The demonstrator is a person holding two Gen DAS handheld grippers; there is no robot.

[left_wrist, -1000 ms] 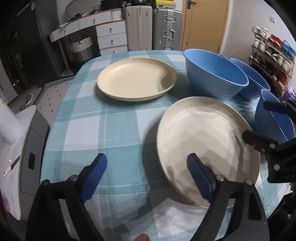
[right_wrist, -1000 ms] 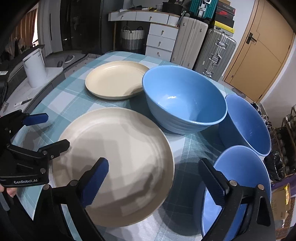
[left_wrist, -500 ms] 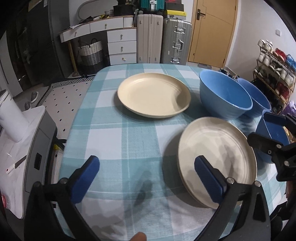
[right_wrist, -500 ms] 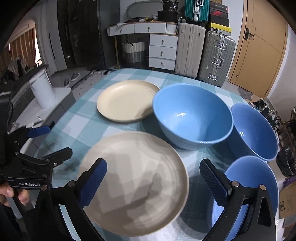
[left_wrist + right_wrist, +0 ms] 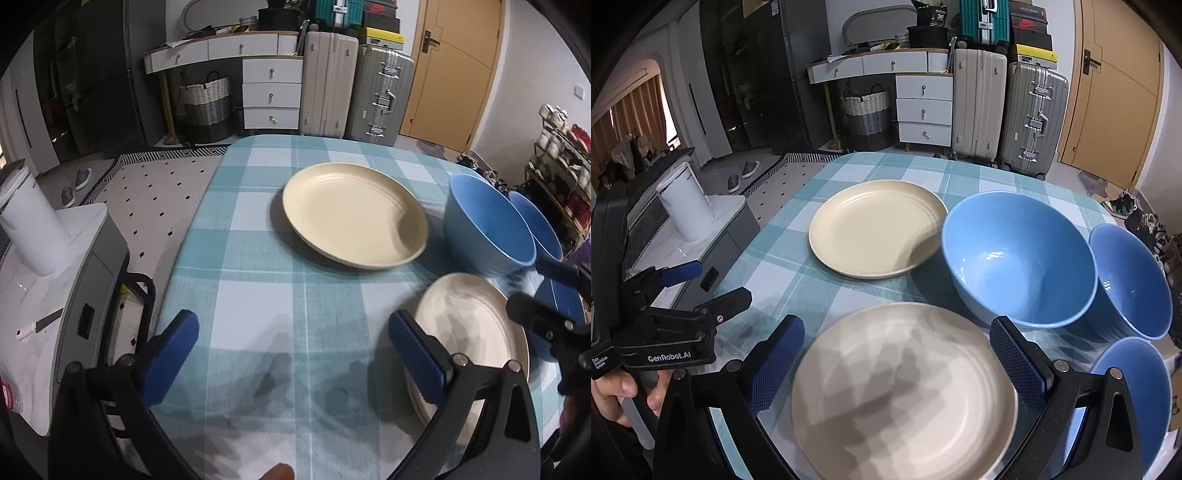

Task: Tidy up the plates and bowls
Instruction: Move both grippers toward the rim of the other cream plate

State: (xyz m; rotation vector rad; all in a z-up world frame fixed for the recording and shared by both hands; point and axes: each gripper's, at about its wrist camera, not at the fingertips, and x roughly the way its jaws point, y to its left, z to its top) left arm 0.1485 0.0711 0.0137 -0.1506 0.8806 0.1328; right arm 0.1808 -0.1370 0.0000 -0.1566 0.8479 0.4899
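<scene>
Two plates and three blue bowls all sit separately on the checked table [image 5: 871,166], so by my reading nothing is stacked yet and the sorting has barely begun. From the right wrist view, the cream plate [image 5: 875,229] lies toward 12 o'clock, the pale plate [image 5: 905,387] is nearest at 6 o'clock, the large blue bowl [image 5: 1019,258] sits at 2 o'clock, and two smaller blue bowls, one at 3 o'clock [image 5: 1130,280] and one at 4 o'clock [image 5: 1134,391], line the table's edge. The right claw [image 5: 897,365] hovers spread wide over the pale plate, gripping nothing. The left claw [image 5: 291,354] is also wide open and empty above bare cloth, at the pale plate's 9 o'clock. What likely remains: one plate onto the other, then nesting the bowls.
</scene>
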